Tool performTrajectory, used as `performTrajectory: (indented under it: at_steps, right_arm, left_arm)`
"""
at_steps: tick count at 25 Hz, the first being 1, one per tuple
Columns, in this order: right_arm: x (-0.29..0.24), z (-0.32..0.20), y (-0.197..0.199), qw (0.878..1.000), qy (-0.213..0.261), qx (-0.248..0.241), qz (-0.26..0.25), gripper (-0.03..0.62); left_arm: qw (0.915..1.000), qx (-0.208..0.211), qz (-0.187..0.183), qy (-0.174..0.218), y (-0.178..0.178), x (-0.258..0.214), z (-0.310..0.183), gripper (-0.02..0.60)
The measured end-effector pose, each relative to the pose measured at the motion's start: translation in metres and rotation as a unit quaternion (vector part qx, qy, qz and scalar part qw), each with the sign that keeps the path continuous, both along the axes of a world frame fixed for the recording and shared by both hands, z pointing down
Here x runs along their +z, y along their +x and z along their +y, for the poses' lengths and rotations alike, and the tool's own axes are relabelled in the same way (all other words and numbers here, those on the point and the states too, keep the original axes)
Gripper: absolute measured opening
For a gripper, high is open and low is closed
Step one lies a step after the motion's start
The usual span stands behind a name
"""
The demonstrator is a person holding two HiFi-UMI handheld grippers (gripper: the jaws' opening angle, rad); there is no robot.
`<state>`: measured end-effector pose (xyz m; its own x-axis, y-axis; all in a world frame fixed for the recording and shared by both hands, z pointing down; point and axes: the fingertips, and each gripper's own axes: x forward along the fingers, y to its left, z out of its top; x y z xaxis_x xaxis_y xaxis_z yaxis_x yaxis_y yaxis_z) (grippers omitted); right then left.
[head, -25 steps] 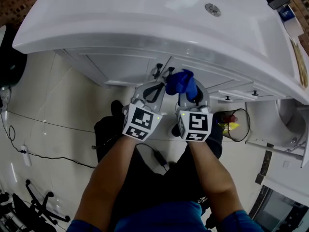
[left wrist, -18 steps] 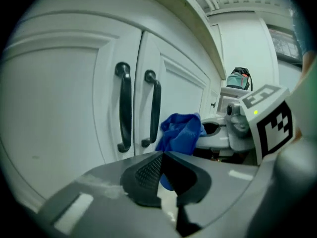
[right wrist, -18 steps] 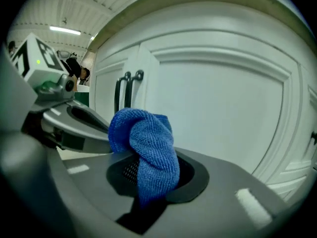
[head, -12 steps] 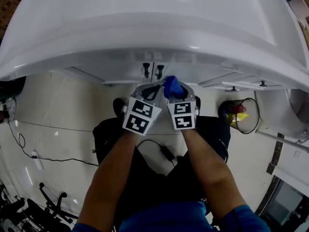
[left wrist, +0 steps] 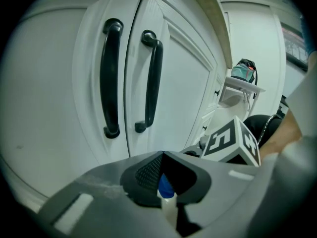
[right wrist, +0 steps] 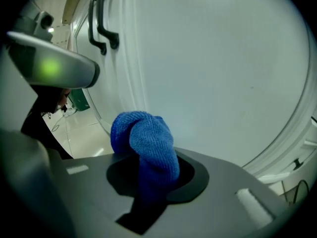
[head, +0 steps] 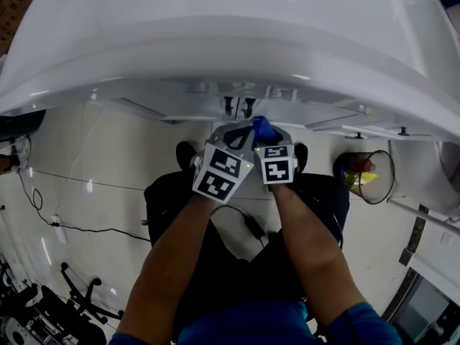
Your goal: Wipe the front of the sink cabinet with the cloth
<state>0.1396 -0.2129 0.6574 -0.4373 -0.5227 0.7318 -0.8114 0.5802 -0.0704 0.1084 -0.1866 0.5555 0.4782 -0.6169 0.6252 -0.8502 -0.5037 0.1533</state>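
While the head view only showed the two grippers side by side under the overhanging sink top [head: 215, 42], each gripper's own view gave the detail. The right gripper [right wrist: 151, 175] had its fingers pinching the blue cloth [right wrist: 146, 138], which bulged out in a rounded wad toward a plain white door panel [right wrist: 213, 73] of the sink cabinet; whether it touched the panel could not be told. From above, only a small tip of the cloth [head: 261, 126] showed, just below the two dark door handles [head: 238, 107].

The left gripper [left wrist: 162, 155] had its fingers pressed together at the tips, with a small blue speck in the gap behind them that was too small to identify. It faced the pair of handles [left wrist: 131, 81] up close, where the two doors meet.

Off to the right, a wire waste bin [head: 371, 177] stood on the pale floor. A cable [head: 79, 228] trailed at the left, near a chair base [head: 72, 297].
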Motion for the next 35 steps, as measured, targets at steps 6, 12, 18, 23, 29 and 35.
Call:
performTrajectory:
  at_steps: [6,12,18,23,29,35]
  right_arm:
    - [-0.049,0.008,0.012,0.997,0.027,0.033,-0.062,0.083]
    - [-0.177,0.015,0.029,0.973,0.192,0.018,-0.124,0.083]
    - [-0.292,0.013,0.055,0.920,0.357,0.051,-0.156,0.083]
    - [-0.282,-0.011,0.052,0.927,0.351,0.053,-0.124,0.084]
    - [-0.226,-0.019,0.046,0.944,0.316,0.021,-0.089,0.084]
    - [-0.189,-0.021,0.039,0.959,0.272,0.013,-0.077,0.084]
  left_arm:
    - [0.9996,0.004,0.002,0.027,0.010,-0.020,-0.001,0.003]
    - [0.9978,0.017,0.019,0.062,0.029,-0.039,0.009,0.003]
    - [0.9909,0.019,0.046,0.125,0.042,-0.070,0.006,0.003]
    - [0.9910,0.010,0.048,0.125,0.038,-0.070,0.003,0.003]
    - [0.9916,-0.005,0.059,0.115,0.029,-0.067,-0.005,0.003]
    - [0.9938,-0.008,0.054,0.096,0.029,-0.055,-0.010,0.003]
